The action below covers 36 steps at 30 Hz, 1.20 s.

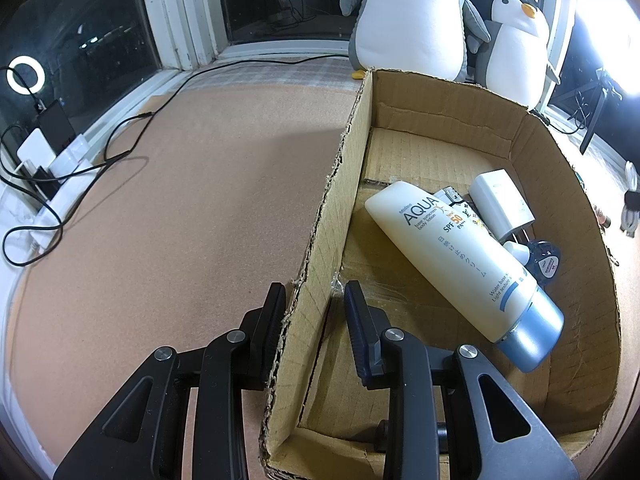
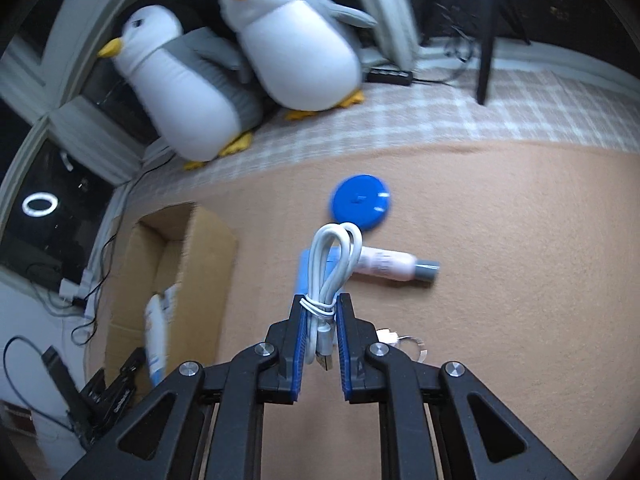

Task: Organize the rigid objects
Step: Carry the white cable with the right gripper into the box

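Observation:
My left gripper (image 1: 316, 304) straddles the near left wall of the open cardboard box (image 1: 460, 112) and is shut on that wall. Inside the box lie a white sunscreen tube (image 1: 452, 256) with a blue cap, a white charger block (image 1: 500, 200) and a small dark blue item (image 1: 546, 260). My right gripper (image 2: 320, 308) is shut on a coiled white USB cable (image 2: 332, 256), held above the tan mat. Below it on the mat lie a blue round disc (image 2: 360, 202), a pink tube (image 2: 390, 266) with a grey cap and a light blue flat item (image 2: 306, 272).
Two plush penguins (image 2: 296, 40) stand behind the box by the window. A key ring (image 2: 404, 340) lies beside my right fingers. Black cables (image 1: 120, 152) and chargers run along the left edge of the mat. The box (image 2: 200, 248) stands left of the right gripper.

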Tool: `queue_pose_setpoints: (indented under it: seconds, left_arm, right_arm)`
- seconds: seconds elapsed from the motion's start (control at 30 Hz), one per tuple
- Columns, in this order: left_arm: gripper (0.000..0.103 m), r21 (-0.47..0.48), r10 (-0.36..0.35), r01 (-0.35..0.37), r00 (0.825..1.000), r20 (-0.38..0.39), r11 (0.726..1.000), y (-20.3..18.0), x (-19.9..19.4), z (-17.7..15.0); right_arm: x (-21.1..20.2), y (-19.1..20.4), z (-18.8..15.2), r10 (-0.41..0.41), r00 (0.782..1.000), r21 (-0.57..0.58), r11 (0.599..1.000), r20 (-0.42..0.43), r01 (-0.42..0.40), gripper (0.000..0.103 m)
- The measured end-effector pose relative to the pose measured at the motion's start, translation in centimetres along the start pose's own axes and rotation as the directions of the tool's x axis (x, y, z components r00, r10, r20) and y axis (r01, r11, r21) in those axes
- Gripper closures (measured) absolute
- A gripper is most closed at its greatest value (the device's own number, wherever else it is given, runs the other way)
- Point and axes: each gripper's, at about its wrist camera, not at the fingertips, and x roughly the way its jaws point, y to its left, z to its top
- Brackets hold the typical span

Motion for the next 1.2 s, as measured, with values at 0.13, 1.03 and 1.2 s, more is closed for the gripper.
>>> queue_pose_setpoints:
  seconds: [0.13, 1.03, 1.2]
  left_arm:
    - [0.074, 0.000, -0.001, 0.001, 1.000, 0.000, 1.000, 0.0, 0.0, 0.0]
    - [0.074, -0.007, -0.004, 0.004, 1.000, 0.002, 1.000, -0.1, 0.0, -0.1]
    - [0.074, -0.007, -0.005, 0.005, 1.000, 0.002, 1.000, -0.1, 0.0, -0.1]
  right_arm:
    - [-0.7, 4.1, -0.5, 0.050, 0.999, -0.110, 0.993, -0.013, -0.051, 0.090]
    - [5.1, 19.4, -10.8, 0.053, 0.957, -0.581, 0.785, -0.284, -0.216, 0.090]
    - [5.6, 19.6, -11.1, 0.053, 0.954, -0.585, 0.779, -0.296, -0.225, 0.090]
